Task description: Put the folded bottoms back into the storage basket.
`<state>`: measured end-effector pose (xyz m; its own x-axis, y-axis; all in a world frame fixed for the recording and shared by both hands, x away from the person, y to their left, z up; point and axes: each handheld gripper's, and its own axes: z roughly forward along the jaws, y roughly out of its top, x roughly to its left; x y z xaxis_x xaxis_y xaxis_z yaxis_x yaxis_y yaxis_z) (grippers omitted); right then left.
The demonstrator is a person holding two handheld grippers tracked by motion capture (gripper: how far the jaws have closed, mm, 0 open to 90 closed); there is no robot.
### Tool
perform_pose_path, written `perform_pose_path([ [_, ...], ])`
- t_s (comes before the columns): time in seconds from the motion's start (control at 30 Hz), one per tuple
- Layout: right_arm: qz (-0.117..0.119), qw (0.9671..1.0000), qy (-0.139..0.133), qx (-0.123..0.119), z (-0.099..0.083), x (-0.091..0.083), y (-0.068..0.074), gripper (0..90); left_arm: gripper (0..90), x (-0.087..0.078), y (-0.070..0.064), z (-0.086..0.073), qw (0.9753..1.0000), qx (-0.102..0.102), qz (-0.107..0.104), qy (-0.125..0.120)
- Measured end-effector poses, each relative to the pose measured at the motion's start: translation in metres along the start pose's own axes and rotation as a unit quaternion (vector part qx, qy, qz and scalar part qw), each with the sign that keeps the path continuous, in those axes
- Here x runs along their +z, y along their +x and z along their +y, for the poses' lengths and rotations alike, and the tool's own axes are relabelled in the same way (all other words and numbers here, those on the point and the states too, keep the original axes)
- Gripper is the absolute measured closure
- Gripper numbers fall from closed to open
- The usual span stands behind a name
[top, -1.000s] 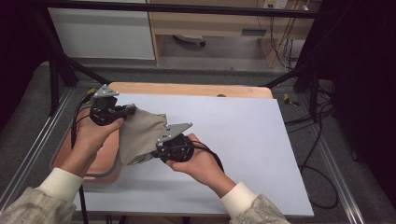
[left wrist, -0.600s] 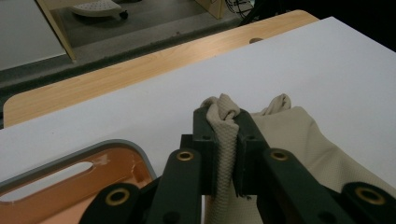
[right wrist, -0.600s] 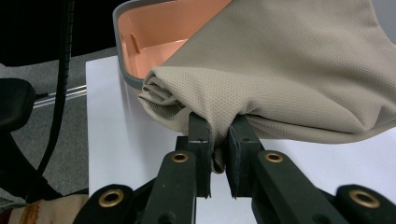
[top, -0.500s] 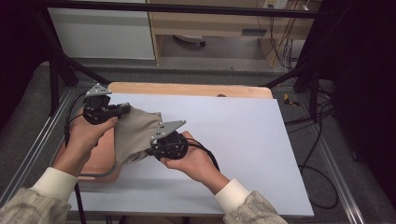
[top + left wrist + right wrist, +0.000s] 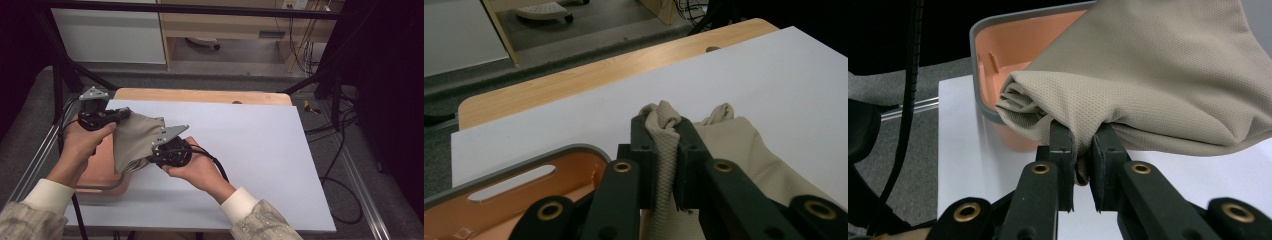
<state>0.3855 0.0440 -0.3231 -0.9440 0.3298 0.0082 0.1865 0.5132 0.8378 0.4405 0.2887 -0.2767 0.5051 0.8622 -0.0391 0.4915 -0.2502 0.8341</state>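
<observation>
Left hand-held gripper (image 5: 122,114) sits near the worktop's (image 5: 260,145) left edge, toward the far-left corner, held by the left hand (image 5: 82,145). Its jaws are clamped on a bunched corner of the beige cloth (image 5: 134,140); in the left gripper view the fabric (image 5: 669,150) is pinched upright btwn the two black jaws, w/ a little knot of it poking above them. Grey three-cornered plate (image 5: 93,93) tops this gripper, cable trailing off left.

Under & just left of the cloth is an orange tray (image 5: 100,170) w/ grey rim, lying along the left edge of the worktop; cloth hangs partly over it. Left gripper view shows the tray's rim and a slot handle (image 5: 514,182) at lower left. Whether the cloth touches the tray floor: can't tell.

Cloth is stretched btwn the two grippers, lifted off the white surface, drooping at its lower end over the tray's right rim.

Right hand-held gripper (image 5: 152,159) is just right of the tray, toward the near-left part of the worktop, gripped by the right hand (image 5: 195,167). Jaws closed on the cloth's lower folded edge; right gripper view shows fabric (image 5: 1158,75) squeezed btwn the jaws, tray wall (image 5: 1013,45) behind it. Cable loops over the wrist.

Wooden strip (image 5: 200,95) shows along the far edge.
</observation>
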Motion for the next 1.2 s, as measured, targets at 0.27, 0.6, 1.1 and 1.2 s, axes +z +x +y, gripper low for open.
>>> perform_pose_path([
  [0.27, 0.000, 1.0000, -0.002, -0.008, 0.009, 0.008, 0.001, 82.5, 82.2, -0.006, 0.010, 0.001, 0.9999, -0.007, 0.008, -0.003],
  [0.6, 0.004, 0.9999, -0.006, -0.010, 0.020, 0.022, 0.003, 82.5, 82.3, -0.012, 0.022, -0.001, 0.9998, -0.014, 0.016, -0.006],
  [1.1, 0.013, 0.9998, -0.009, -0.013, 0.027, 0.036, 0.008, 82.5, 82.3, -0.018, 0.032, -0.004, 0.9995, -0.018, 0.023, -0.006],
  [1.2, 0.014, 0.9998, -0.010, -0.014, 0.029, 0.038, 0.009, 82.5, 82.2, -0.018, 0.033, -0.003, 0.9995, -0.020, 0.024, -0.007],
])
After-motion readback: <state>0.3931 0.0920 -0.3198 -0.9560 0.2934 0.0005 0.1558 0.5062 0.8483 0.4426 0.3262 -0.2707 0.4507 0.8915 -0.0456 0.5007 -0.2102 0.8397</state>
